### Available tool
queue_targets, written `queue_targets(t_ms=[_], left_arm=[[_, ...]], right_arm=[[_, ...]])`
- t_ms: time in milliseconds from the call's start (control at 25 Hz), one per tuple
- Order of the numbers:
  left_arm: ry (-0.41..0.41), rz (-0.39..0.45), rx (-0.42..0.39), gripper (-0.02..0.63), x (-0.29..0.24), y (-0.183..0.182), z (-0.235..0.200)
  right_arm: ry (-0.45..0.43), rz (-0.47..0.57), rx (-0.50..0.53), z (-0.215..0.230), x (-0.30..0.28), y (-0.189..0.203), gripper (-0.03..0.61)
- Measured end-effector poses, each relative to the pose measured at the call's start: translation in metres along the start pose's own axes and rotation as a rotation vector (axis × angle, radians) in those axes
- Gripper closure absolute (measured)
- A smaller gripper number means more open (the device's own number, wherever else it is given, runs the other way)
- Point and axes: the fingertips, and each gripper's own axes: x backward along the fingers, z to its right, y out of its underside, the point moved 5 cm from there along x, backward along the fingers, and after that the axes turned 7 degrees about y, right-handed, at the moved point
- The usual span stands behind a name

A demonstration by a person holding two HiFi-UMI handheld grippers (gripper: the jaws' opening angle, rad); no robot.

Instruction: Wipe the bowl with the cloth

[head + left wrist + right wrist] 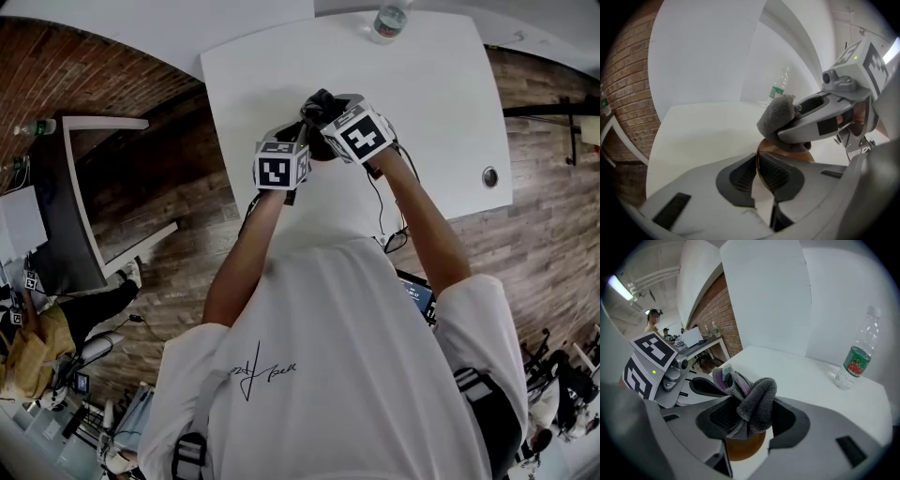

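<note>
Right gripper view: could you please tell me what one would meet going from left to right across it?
left gripper → cloth → water bottle

Small brown bowl [743, 446] just beneath bunched grey cloth [754, 401] with purple folds, the two touching.

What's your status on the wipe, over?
Left gripper shut on bowl rim. Right gripper shut on cloth, over the bowl. Bottle stands well clear.
</note>
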Motion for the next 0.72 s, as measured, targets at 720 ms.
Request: queue_targets(t_ms=[720], left_arm=[[-0.008, 0.009, -0.006, 0.584, -0.001, 0.001, 0.003]], right_arm=[[-0.026, 0.011, -0.215, 0.022, 0.017, 0.028, 0.397]])
